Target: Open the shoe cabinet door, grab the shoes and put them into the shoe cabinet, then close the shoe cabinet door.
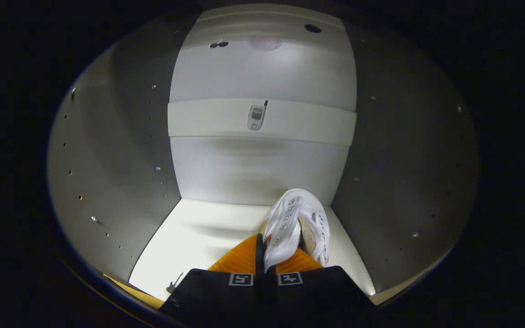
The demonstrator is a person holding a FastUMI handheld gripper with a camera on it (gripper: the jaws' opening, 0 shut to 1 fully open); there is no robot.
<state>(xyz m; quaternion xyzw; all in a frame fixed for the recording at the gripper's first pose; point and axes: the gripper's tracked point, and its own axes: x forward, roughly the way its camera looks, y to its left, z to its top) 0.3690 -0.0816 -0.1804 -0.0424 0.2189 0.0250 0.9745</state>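
Right up close, the gripper [265, 266] has its jaws squeezed together on the white shoe [295, 228], pinching the soft upper by the eyelet rows so the toe points ahead into the shoe cabinet [107, 173]. The shoe looks light and floppy; canvas like this may sag, so a hold at the collar seems wise. Beneath it lies the pale cabinet floor [198, 237], beyond that the back panel [262, 173] with a small metal fitting [256, 117].

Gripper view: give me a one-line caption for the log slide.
Fingers shut on a white shoe, holding it inside the open cabinet above its floor, with the back panel beyond.
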